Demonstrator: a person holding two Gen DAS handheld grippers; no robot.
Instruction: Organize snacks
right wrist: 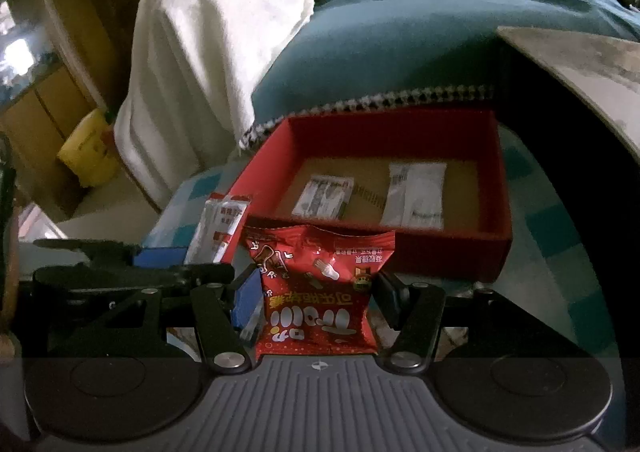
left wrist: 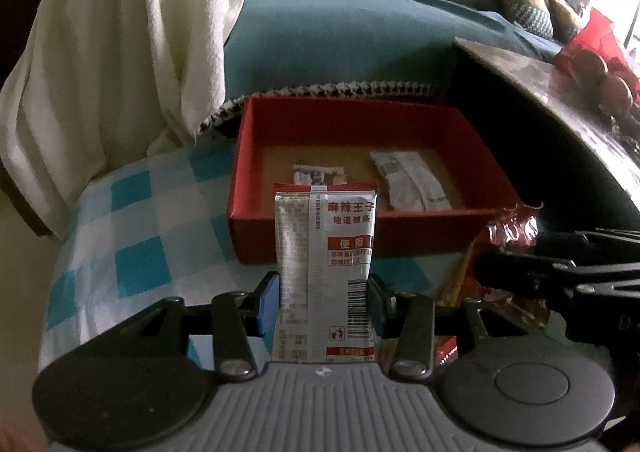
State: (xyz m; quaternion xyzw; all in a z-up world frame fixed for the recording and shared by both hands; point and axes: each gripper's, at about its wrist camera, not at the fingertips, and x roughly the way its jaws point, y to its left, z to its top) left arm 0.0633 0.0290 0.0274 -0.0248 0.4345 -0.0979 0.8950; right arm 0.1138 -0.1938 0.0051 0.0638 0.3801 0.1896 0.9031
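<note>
Both snacks are up off the checked cloth and headed for the red box (right wrist: 396, 248). The left tongs (left wrist: 323, 302) clamp a silver spicy-strip sachet (left wrist: 325, 248) upright; the right tongs (right wrist: 318, 302) grip a crinkly red snack bag (right wrist: 320, 284). Next, I'd guess: carry them over the near wall and release beside the two packets lying inside.

A: What's the right gripper (right wrist: 316, 294) got?
B: A red packet (right wrist: 316, 292), clamped between its fingers.
A: And ahead?
B: A red box (right wrist: 400, 248) with two pale packets inside.
</note>
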